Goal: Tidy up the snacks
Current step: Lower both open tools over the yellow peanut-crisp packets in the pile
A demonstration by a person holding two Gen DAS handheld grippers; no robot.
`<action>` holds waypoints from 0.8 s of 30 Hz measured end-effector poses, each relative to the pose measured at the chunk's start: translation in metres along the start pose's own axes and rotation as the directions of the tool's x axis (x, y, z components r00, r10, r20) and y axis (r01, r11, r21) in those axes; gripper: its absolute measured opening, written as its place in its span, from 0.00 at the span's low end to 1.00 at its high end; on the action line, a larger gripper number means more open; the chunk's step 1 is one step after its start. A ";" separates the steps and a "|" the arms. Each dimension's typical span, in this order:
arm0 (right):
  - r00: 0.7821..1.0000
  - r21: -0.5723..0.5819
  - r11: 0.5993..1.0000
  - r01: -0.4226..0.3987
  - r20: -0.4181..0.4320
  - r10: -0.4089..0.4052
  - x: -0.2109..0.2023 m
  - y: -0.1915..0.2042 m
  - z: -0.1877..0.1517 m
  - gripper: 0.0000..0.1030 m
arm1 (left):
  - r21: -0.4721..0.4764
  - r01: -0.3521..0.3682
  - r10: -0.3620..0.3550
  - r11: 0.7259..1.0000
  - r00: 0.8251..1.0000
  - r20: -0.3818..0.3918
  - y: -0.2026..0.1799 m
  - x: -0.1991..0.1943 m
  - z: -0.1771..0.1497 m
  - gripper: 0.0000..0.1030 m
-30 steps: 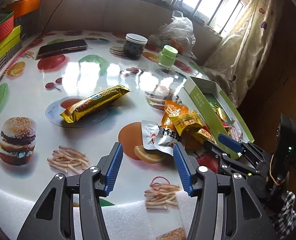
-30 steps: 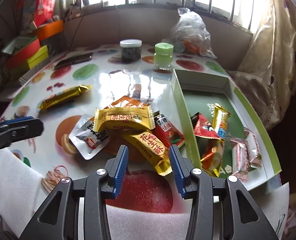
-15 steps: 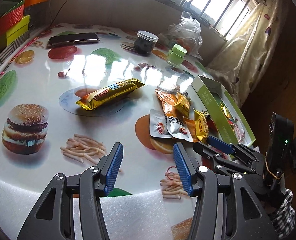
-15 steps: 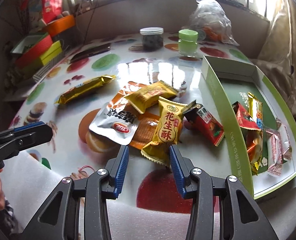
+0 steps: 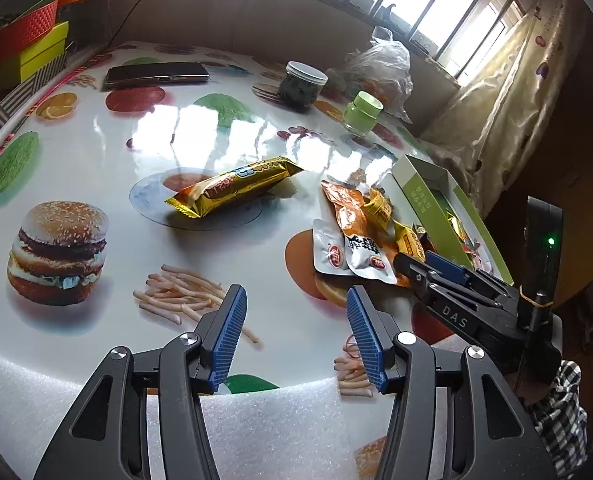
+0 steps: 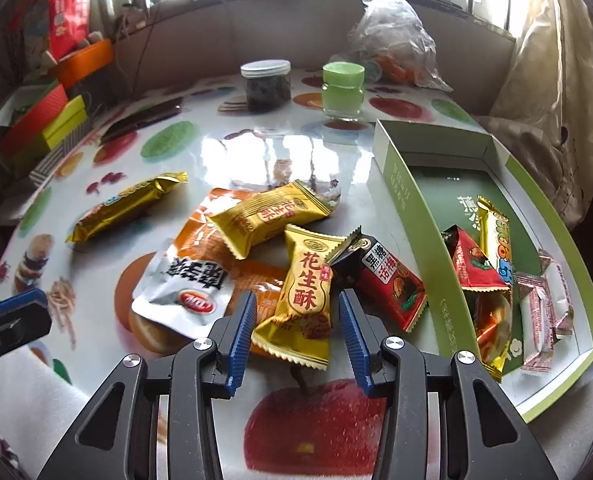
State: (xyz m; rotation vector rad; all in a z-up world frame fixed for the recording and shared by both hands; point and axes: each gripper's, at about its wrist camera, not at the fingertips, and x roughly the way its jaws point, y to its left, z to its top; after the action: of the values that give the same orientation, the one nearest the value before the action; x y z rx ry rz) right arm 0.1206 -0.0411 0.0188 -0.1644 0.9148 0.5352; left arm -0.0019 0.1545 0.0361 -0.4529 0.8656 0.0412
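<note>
A pile of snack packets lies on the table. In the right wrist view my right gripper [image 6: 294,314] is open, its blue pads on either side of the near end of a yellow peanut-crisp packet [image 6: 306,292]. Beside it lie a red-black packet [image 6: 380,278], a second yellow packet [image 6: 268,216], a silver pouch [image 6: 184,284] and an orange pouch [image 6: 200,236]. A long gold bar [image 6: 126,204] lies apart at the left. The green box [image 6: 408,208] at the right holds several snacks. My left gripper [image 5: 292,316] is open and empty above the table's near edge, with the gold bar [image 5: 232,186] ahead.
A dark jar [image 6: 266,84], a green jar [image 6: 342,88] and a plastic bag [image 6: 392,40] stand at the back. A phone [image 5: 156,74] lies at the far left. Coloured boxes [image 6: 40,120] are stacked beyond the left edge. White foam [image 5: 256,432] lines the near edge.
My right gripper has moved forward and now straddles the near end of the yellow packet. My left gripper has drifted back and left, so the snack pile sits further right in its view.
</note>
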 end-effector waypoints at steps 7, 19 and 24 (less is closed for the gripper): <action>0.997 0.084 0.994 -0.074 0.004 0.074 0.006 -0.013 0.006 0.38 | 0.009 0.007 -0.007 1.000 1.000 -0.024 -0.011 0.014 0.012 0.52; 0.991 0.125 0.983 -0.134 0.041 0.129 -0.005 -0.020 -0.001 0.28 | 0.049 -0.004 0.008 0.999 0.997 -0.076 -0.040 0.050 0.033 0.52; 0.986 0.133 0.977 -0.166 0.044 0.162 -0.017 -0.022 -0.010 0.28 | 0.079 -0.005 0.011 0.997 0.997 -0.075 -0.053 0.060 0.042 0.52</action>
State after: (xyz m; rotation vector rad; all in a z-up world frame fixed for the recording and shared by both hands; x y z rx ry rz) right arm 0.1167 -0.0696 0.0240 0.0437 0.9346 0.6245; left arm 0.0788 0.1150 0.0346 -0.3787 0.9395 -0.0027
